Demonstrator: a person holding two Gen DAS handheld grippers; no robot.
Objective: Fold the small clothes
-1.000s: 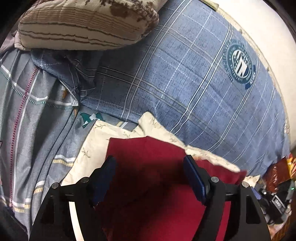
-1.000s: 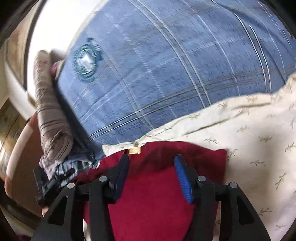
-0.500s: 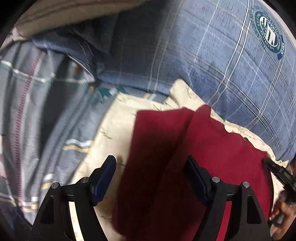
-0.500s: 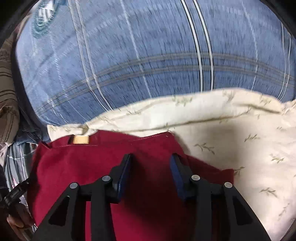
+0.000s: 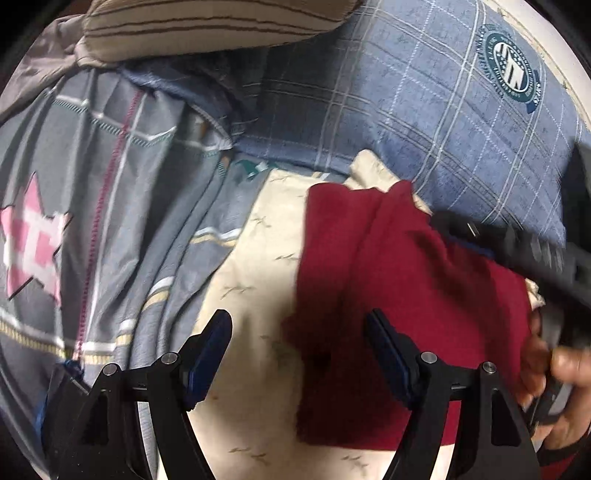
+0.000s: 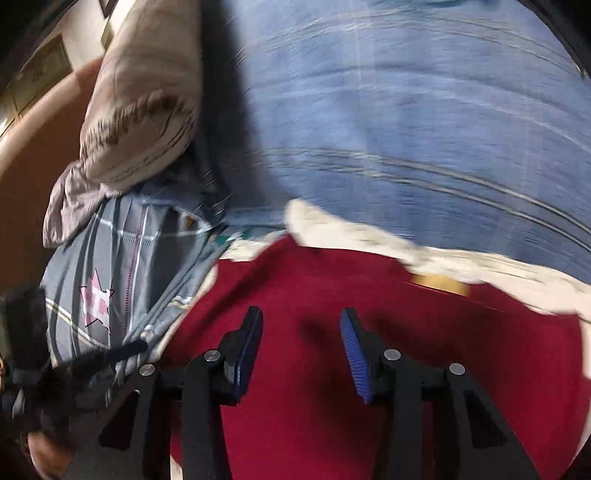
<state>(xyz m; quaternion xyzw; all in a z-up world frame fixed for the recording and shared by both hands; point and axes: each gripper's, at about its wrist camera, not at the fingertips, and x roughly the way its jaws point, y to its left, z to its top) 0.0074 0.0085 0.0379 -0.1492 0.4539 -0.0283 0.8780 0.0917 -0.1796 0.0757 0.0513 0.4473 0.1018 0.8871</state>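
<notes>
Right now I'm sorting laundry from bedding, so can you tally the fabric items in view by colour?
Red: 1, the red garment
Cream: 1, the sprigged cream cloth
Blue plaid: 1, the blue bedcover
Grey plaid: 1, the star-print quilt
Striped beige: 1, the pillow
Total: 5

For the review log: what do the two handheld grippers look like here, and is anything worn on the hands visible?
Both are matte black plastic frames with triangular cut-outs and round silver pivot pins. The left gripper carries dark navy rubber pads on its two fingers; the right gripper has brighter blue pads, one visibly ribbed. No cables or markings show. The person's right hand appears bare; a dark red edge beneath it may be a sleeve.
</notes>
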